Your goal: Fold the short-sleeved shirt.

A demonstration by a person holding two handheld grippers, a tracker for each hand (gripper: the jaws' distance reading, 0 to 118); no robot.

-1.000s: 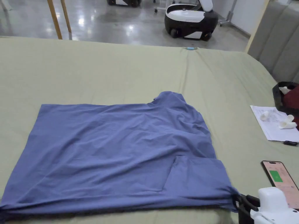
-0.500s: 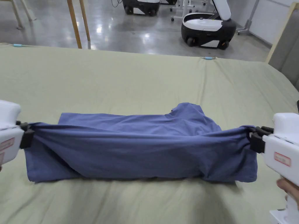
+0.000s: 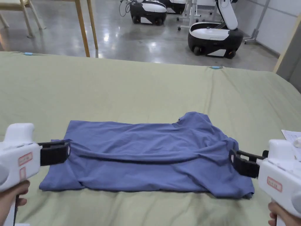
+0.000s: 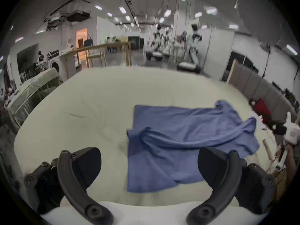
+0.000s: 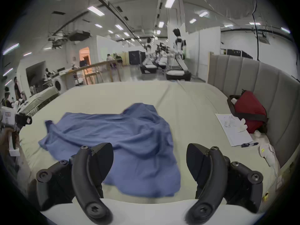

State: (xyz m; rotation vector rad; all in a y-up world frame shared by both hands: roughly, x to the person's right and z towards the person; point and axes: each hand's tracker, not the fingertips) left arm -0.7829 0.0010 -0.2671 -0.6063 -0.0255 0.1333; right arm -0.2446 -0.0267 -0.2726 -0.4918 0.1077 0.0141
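Head view: blue short-sleeved shirt [image 3: 147,159] lies on the green bed sheet [image 3: 132,88], near the front edge, doubled lengthwise, with a loose ridge of cloth running left to right across its middle. Left gripper [image 3: 63,152] sits at the shirt's left end, right gripper [image 3: 236,161] at its right end; from here I cannot tell whether either jaw pair touches the cloth. Left gripper view: the left gripper [image 4: 149,165] has its jaws spread wide with nothing between them, the shirt [image 4: 186,140] lying beyond and to the right on the sheet [image 4: 97,106]; the right gripper [image 4: 282,129] shows far right, blurred. Right gripper view: the right gripper [image 5: 149,162] likewise stands wide open and empty, just short of the shirt [image 5: 121,136]; the left gripper [image 5: 24,120] shows far left; a paper sheet [image 5: 232,129] and a red bag [image 5: 250,113] lie to the right by the headboard. Judgement: the first lengthwise fold looks laid and released. The next move calls for flattening the ridge, then regripping one end to carry it across towards the other.
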